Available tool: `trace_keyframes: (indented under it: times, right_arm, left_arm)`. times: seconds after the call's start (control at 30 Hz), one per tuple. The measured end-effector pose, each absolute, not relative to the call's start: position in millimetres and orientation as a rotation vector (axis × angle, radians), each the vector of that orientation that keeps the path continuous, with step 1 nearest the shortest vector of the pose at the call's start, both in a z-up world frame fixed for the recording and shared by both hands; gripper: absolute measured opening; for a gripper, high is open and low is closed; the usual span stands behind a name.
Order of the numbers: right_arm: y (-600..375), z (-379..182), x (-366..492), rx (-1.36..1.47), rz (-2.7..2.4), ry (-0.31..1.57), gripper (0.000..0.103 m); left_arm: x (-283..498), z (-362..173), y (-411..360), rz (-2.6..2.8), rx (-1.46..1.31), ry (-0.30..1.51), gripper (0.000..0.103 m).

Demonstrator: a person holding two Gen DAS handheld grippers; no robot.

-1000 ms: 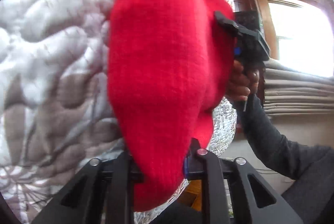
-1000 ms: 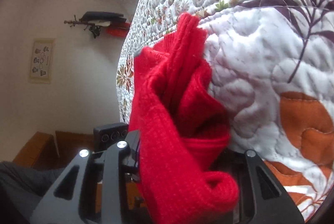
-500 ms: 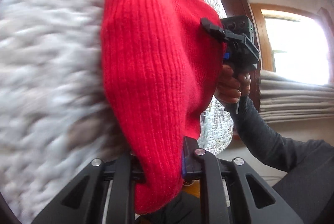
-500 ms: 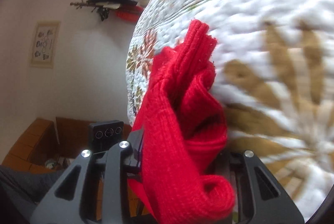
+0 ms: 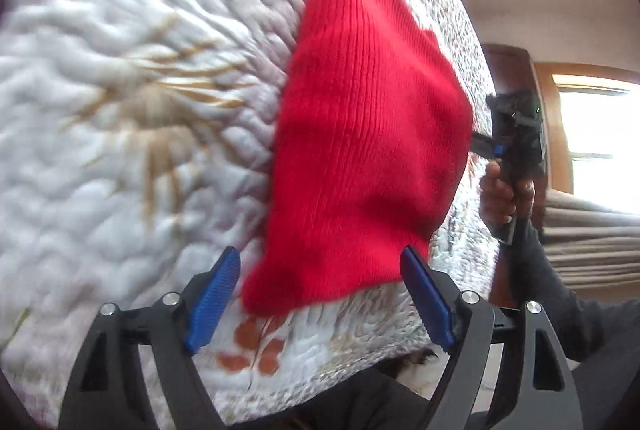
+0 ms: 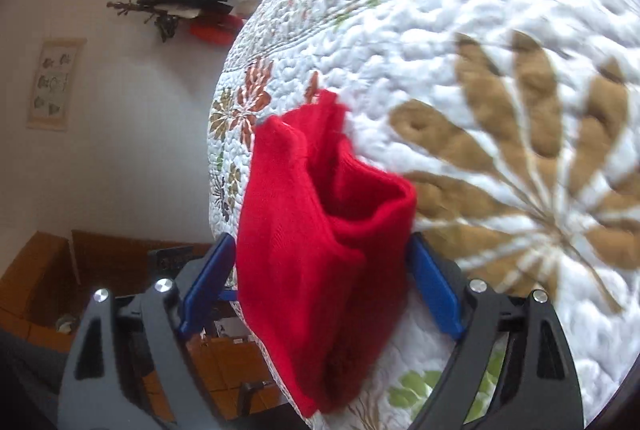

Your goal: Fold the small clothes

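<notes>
Your left gripper [image 5: 320,294] stands wide open, its 2 blue pads [image 5: 212,300] spread to either side of the near hem of the red knit garment [image 5: 368,149] and gripping nothing. The garment lies just ahead of the gripper on the white quilted bedspread [image 5: 120,109], its ribbed surface tapering to a point at the far end. Beyond the garment's right edge, your hand [image 5: 502,193] grips the handle of the other tool.

Your right gripper [image 6: 320,282] is likewise spread wide, with the red knit garment [image 6: 320,250] bunched loosely between its blue pads [image 6: 434,290]; whether the cloth touches either pad is unclear. The garment's folds rise ahead of the gripper, resting on the bedspread [image 6: 480,69] near its edge. Motion blur softens both views.
</notes>
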State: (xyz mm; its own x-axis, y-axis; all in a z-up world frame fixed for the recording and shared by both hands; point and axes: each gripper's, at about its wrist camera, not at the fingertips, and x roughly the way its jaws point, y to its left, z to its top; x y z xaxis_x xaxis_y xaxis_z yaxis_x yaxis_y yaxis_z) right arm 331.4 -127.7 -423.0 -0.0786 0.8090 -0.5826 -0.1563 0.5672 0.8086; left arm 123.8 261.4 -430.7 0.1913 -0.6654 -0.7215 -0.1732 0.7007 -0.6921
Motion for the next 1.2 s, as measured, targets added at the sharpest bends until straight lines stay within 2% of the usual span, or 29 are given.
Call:
trace_keyframes:
  times: [0.07, 0.1, 0.13, 0.17, 0.2, 0.27, 0.33, 0.47, 0.6, 0.7, 0.8, 0.9, 0.97, 1.03, 1.2]
  right_arm:
    - [-131, -427, 331, 0.584, 0.877, 1.436, 0.078]
    - [-130, -426, 331, 0.563, 0.880, 1.434, 0.062]
    - [-128, -425, 332, 0.531, 0.874, 1.439, 0.053]
    - [-132, -424, 332, 0.519, 0.869, 1.432, 0.048]
    - [-131, -425, 333, 0.490, 0.834, 1.433, 0.035]
    - [-135, -430, 332, 0.486, 0.780, 1.431, 0.034]
    - [-147, -421, 329, 0.531, 0.721, 1.395, 0.045]
    - [-150, -400, 318, 0.562, 0.742, 1.365, 0.045]
    - [-129, -411, 318, 0.506, 0.752, 1.428, 0.045]
    - [-114, -412, 322, 0.449, 0.753, 1.397, 0.006]
    - [-121, -405, 325, 0.438, 0.703, 1.313, 0.005]
    - [-125, -419, 325, 0.418, 0.645, 1.326, 0.006]
    - [-119, -421, 322, 0.397, 0.663, 1.343, 0.015]
    - [-118, -407, 317, 0.382, 0.659, 1.319, 0.034]
    - [-114, -369, 287, 0.494, 0.729, 1.262, 0.036]
  left_arm:
    - [122, -416, 262, -0.398, -0.767, 1.328, 0.081]
    - [121, -410, 261, -0.421, -0.776, 1.313, 0.081]
    - [121, -405, 256, -0.454, -0.773, 1.304, 0.081]
    - [121, -403, 250, -0.485, -0.760, 1.303, 0.081]
    - [123, -399, 235, -0.525, -0.739, 1.308, 0.081]
    - [126, -404, 219, -0.578, -0.712, 1.337, 0.081]
    - [126, -408, 201, -0.612, -0.717, 1.366, 0.081]
    - [132, -417, 175, -0.677, -0.693, 1.396, 0.081]
    - [138, -421, 154, -0.736, -0.668, 1.406, 0.081]
    - [143, -416, 140, -0.776, -0.665, 1.391, 0.081]
    - [146, -425, 126, -0.801, -0.635, 1.410, 0.081]
    - [144, -448, 116, -0.784, -0.646, 1.473, 0.081]
    - [141, -445, 115, -0.800, -0.650, 1.477, 0.081]
    - [137, -433, 117, -0.821, -0.656, 1.465, 0.081]
    - [147, -392, 160, -0.800, -0.721, 1.321, 0.082]
